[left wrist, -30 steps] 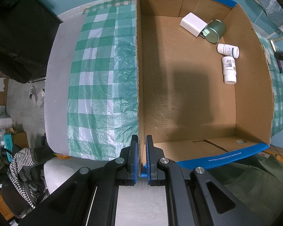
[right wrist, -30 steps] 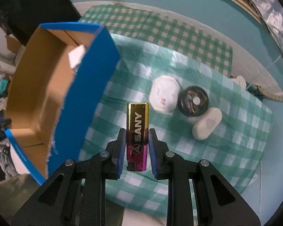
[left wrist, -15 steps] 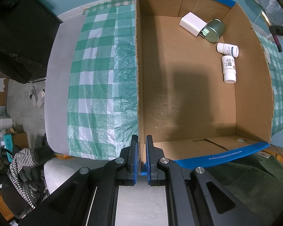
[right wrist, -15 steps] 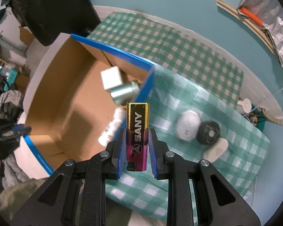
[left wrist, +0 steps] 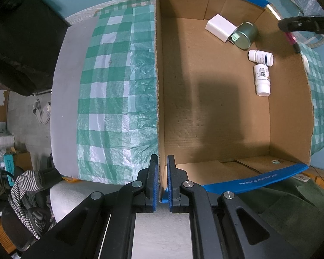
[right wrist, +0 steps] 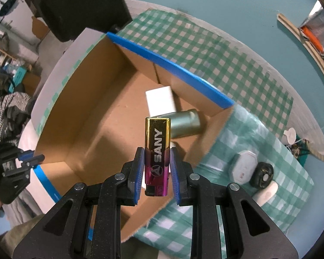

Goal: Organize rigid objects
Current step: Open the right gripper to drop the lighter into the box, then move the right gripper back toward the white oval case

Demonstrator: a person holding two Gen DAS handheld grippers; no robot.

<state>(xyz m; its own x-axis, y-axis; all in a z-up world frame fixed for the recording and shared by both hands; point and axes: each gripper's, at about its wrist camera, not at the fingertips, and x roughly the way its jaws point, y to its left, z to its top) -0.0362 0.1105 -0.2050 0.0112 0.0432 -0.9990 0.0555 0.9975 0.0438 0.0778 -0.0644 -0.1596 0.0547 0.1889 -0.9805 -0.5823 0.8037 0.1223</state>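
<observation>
Green-checked cloth (left wrist: 110,99) covers the table under an open cardboard box (left wrist: 289,116). Nearest, the left gripper (left wrist: 161,180) is clamped on the box's wall. The right gripper (right wrist: 157,168) grips a gold-and-pink lighter (right wrist: 157,151) over the box's far right corner. Beyond it inside lie two white bottles (left wrist: 261,79), a green tin (left wrist: 246,35) and a white block (left wrist: 220,29).

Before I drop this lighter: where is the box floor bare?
The cardboard box floor is bare from the wall the left gripper clamps across its middle. Crowded: the far corner with white charger block, green tin, two white pill bottles.
</observation>
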